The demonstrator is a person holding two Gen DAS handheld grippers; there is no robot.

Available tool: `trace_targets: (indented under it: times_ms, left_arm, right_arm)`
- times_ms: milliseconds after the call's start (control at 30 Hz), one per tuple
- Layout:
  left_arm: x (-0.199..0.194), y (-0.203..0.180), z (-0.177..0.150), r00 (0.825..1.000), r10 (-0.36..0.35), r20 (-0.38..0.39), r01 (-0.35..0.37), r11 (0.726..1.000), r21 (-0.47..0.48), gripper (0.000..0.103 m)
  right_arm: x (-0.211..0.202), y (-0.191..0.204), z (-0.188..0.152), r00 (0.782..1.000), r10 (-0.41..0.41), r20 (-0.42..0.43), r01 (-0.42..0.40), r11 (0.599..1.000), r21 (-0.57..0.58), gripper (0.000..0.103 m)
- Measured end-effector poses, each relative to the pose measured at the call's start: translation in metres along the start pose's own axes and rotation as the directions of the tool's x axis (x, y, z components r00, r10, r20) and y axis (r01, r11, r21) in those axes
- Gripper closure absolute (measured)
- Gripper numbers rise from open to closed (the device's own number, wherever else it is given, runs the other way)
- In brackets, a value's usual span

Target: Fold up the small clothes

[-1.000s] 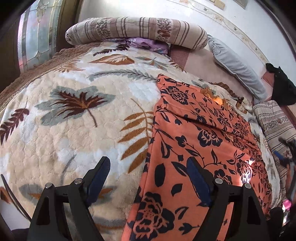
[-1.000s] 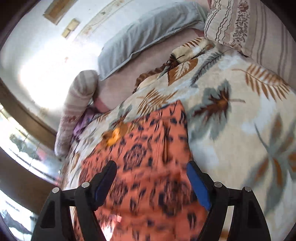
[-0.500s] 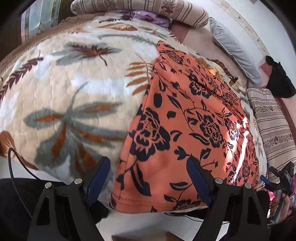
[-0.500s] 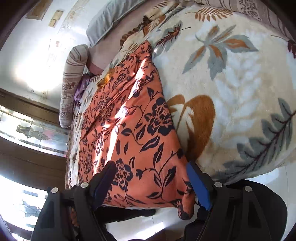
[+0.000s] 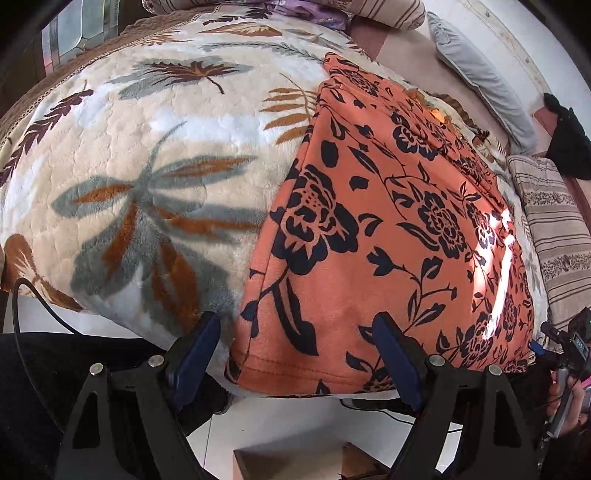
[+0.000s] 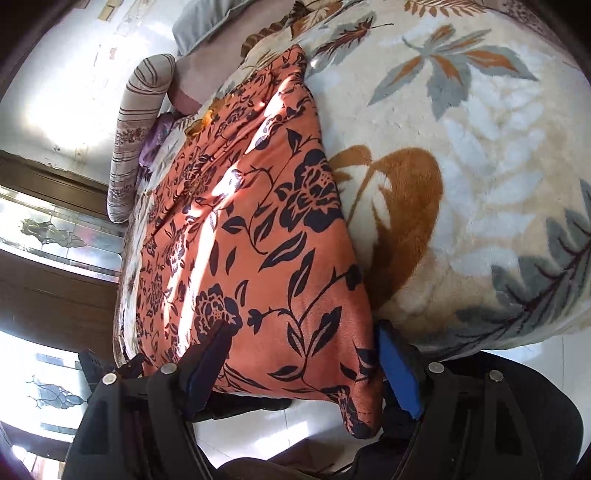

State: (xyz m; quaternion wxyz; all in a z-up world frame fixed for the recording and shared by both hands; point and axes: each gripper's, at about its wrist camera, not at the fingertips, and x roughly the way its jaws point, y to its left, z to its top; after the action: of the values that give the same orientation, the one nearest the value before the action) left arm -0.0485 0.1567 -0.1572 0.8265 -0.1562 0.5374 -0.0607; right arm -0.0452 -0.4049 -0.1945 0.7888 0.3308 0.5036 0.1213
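An orange garment [image 5: 388, 229] with a dark flower print lies spread flat on a cream leaf-patterned blanket [image 5: 147, 184], its hem hanging over the bed's near edge. My left gripper [image 5: 297, 354] is open at the hem's left corner, with the fabric edge between the blue pads and neither pad pressing on it. In the right wrist view the same garment [image 6: 258, 240] runs away from me. Its near right corner droops between the fingers of my right gripper [image 6: 304, 365], which is open too and grips nothing.
A striped bolster [image 5: 369, 11] and a grey pillow [image 5: 480, 81] lie at the far end of the bed, another striped pillow [image 5: 561, 236] at the right. White tile floor [image 5: 295, 417], a brown box [image 5: 295, 461] and a black cable [image 5: 37, 306] are below the near edge.
Both grippers drew back from over the garment's middle to its near hem and tilted further down. The bed edge and floor came into view. The jaws stayed as wide as before.
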Motion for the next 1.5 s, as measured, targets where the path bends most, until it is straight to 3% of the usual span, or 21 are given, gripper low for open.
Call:
trace_targets:
  times_ms: [233, 367, 467, 567, 633, 700, 767, 833, 967, 1000, 1067, 1133, 1200, 1233, 1267, 1300, 1333, 1400, 1500]
  left_arm:
    - [0.004, 0.003, -0.001, 0.999, 0.030, -0.013, -0.030, 0.999, 0.015, 0.020]
    - [-0.009, -0.007, -0.001, 0.995, 0.073, 0.065, -0.077, 0.995, 0.068, 0.020]
    - [0.006, -0.008, -0.001, 0.998, 0.054, 0.013, -0.055, 0.994, 0.089, 0.020]
    - [0.008, -0.010, 0.001, 0.997, 0.078, 0.017, -0.079, 0.992, 0.093, 0.022]
    - [0.008, -0.008, 0.004, 0.995, 0.098, 0.026, -0.100, 0.992, 0.076, 0.042]
    - [0.006, -0.004, 0.004, 0.993, 0.117, 0.035, -0.119, 0.991, 0.067, 0.053]
    - [0.004, -0.003, 0.003, 0.992, 0.119, 0.046, -0.122, 0.990, 0.069, 0.068]
    - [0.002, -0.003, 0.005, 0.995, 0.092, 0.043, -0.095, 0.993, 0.063, 0.092]
    - [0.001, -0.007, 0.006, 0.994, 0.099, 0.047, -0.102, 0.991, 0.087, 0.091]
    - [0.002, -0.006, 0.006, 0.995, 0.095, 0.045, -0.098, 0.992, 0.081, 0.085]
    - [0.003, -0.005, 0.007, 0.996, 0.073, 0.043, -0.076, 0.995, 0.070, 0.076]
    - [0.003, -0.004, 0.006, 0.999, 0.036, 0.036, -0.038, 0.997, 0.067, 0.054]
    - [0.004, -0.007, 0.004, 0.998, 0.046, 0.038, -0.049, 0.995, 0.084, 0.054]
    - [0.005, -0.011, 0.004, 0.997, 0.063, 0.036, -0.066, 0.993, 0.095, 0.064]
    - [0.005, -0.011, 0.004, 0.996, 0.086, 0.034, -0.089, 0.991, 0.101, 0.075]
    - [0.005, -0.010, 0.005, 0.996, 0.085, 0.032, -0.088, 0.991, 0.100, 0.087]
    - [0.004, -0.008, 0.007, 0.997, 0.066, 0.027, -0.069, 0.993, 0.092, 0.096]
    - [-0.001, -0.005, 0.008, 0.999, 0.037, 0.024, -0.039, 0.996, 0.079, 0.097]
    - [-0.017, -0.009, 0.012, 0.999, -0.003, 0.049, -0.002, 0.995, 0.096, 0.098]
  right_arm:
    - [0.004, 0.003, 0.000, 1.000, -0.024, -0.018, 0.024, 1.000, -0.012, 0.022]
    - [0.000, 0.003, -0.001, 1.000, -0.022, -0.016, 0.022, 1.000, -0.009, 0.022]
    - [0.002, 0.002, -0.003, 0.999, -0.036, -0.029, 0.035, 0.999, -0.022, 0.022]
    - [0.008, 0.001, -0.004, 0.997, -0.051, -0.053, 0.050, 0.998, -0.023, 0.023]
    - [0.008, 0.003, -0.003, 0.996, -0.071, -0.047, 0.069, 0.997, -0.035, 0.030]
    - [0.009, 0.001, -0.003, 0.994, -0.099, -0.045, 0.098, 0.995, -0.023, 0.045]
    - [0.009, -0.003, -0.004, 0.993, -0.109, -0.044, 0.108, 0.994, -0.009, 0.052]
    - [0.007, -0.004, -0.004, 0.993, -0.113, -0.044, 0.113, 0.994, -0.008, 0.054]
    - [0.000, 0.004, -0.008, 0.996, -0.079, -0.041, 0.078, 0.996, -0.037, 0.053]
    - [0.002, 0.004, -0.009, 0.996, -0.078, -0.050, 0.075, 0.996, -0.042, 0.045]
    - [0.008, 0.004, -0.010, 0.994, -0.082, -0.076, 0.078, 0.996, -0.052, 0.040]
    - [0.012, 0.005, -0.010, 0.992, -0.096, -0.085, 0.091, 0.994, -0.060, 0.039]
    - [0.014, 0.006, -0.010, 0.991, -0.101, -0.085, 0.095, 0.993, -0.063, 0.040]
    - [0.015, 0.007, -0.010, 0.991, -0.106, -0.086, 0.100, 0.993, -0.067, 0.042]
    - [0.015, 0.008, -0.010, 0.990, -0.113, -0.089, 0.106, 0.992, -0.073, 0.049]
    - [0.015, 0.007, -0.010, 0.988, -0.125, -0.090, 0.118, 0.990, -0.074, 0.065]
    - [0.015, 0.005, -0.009, 0.987, -0.133, -0.092, 0.127, 0.990, -0.066, 0.072]
    - [0.012, 0.001, -0.008, 0.988, -0.120, -0.097, 0.116, 0.992, -0.045, 0.093]
    - [-0.001, 0.004, -0.008, 0.995, -0.066, -0.073, 0.065, 0.998, -0.016, 0.094]
